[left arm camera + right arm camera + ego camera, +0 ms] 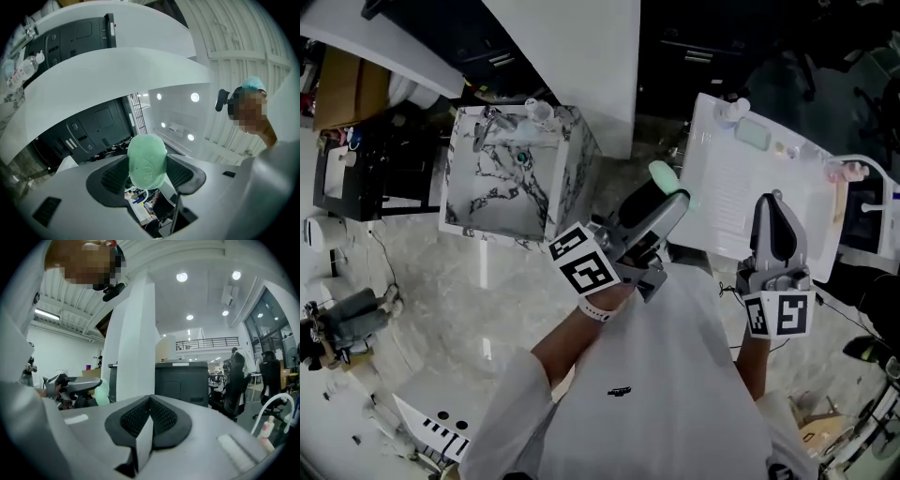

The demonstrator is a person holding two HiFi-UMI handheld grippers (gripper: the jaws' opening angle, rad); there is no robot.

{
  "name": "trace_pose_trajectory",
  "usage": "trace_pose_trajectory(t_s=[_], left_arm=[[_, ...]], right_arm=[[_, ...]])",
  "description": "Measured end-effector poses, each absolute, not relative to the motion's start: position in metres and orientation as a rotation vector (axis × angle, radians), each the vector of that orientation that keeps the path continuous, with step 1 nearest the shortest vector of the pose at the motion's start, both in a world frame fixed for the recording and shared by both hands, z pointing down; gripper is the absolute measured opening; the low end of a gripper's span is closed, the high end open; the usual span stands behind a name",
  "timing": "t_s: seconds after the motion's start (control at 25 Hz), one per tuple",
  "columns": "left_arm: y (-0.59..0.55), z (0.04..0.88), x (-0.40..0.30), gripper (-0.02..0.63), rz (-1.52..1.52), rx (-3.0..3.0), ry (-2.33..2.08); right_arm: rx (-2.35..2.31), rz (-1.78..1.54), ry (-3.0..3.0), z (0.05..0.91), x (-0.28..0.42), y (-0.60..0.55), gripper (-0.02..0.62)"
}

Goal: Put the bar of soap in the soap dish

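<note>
The left hand-held gripper clamps the bar of soap, right of the marble sink. The right hand-held gripper is closed and empty. The soap seems hard and slick, so it wants a square, mid-body grip.

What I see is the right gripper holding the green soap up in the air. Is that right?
No. The left gripper holds the green soap up in the air; the left gripper view shows it between its jaws. The right gripper is shut.
</note>
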State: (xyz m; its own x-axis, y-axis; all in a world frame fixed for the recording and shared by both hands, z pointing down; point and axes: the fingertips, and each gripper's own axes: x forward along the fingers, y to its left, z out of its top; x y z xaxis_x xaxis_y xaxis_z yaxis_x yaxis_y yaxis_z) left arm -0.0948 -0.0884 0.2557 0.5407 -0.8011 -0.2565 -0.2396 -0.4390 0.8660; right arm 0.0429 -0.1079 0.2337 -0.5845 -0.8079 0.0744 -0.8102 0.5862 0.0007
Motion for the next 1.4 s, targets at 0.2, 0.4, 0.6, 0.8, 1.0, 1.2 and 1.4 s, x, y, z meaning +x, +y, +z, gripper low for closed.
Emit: trace_pose_trajectory(t_s=[0.2, 0.4, 0.6, 0.8, 1.0, 1.2, 1.4], left_arm=[[-0.096, 0.259, -0.096, 0.256, -0.854, 1.952, -0.879], [-0.111, 0.264, -0.077, 0.256, -0.829, 1.95, -0.868], [-0.124, 0.271, -0.054, 0.257, -0.789, 1.943, -0.836], [-0.146, 0.282, -0.032, 0.256, -0.771, 1.937, -0.815], [-0.168, 0.294, -0.01, 0.256, -0.736, 1.937, -0.816], [-0.187, 0.307, 0.011, 0.256, -0.691, 1.943, -0.83], [-0.2, 0.317, 0.033, 0.256, -0.642, 1.949, -0.856]], right_arm=[[1.372, 0.04, -2.762, 0.234, 0.043, -0.116, 0.012], [1.419, 0.051, -2.755, 0.235, 0.062, -0.13, 0.011], [1.459, 0.086, -2.713, 0.243, 0.084, -0.138, 0.011], [1.49, 0.099, -2.666, 0.249, 0.106, -0.151, 0.012], [1.49, 0.109, -2.646, 0.251, 0.127, -0.166, 0.012], [1.489, 0.124, -2.64, 0.255, 0.143, -0.182, 0.012], [1.48, 0.159, -2.652, 0.263, 0.16, -0.196, 0.012]])
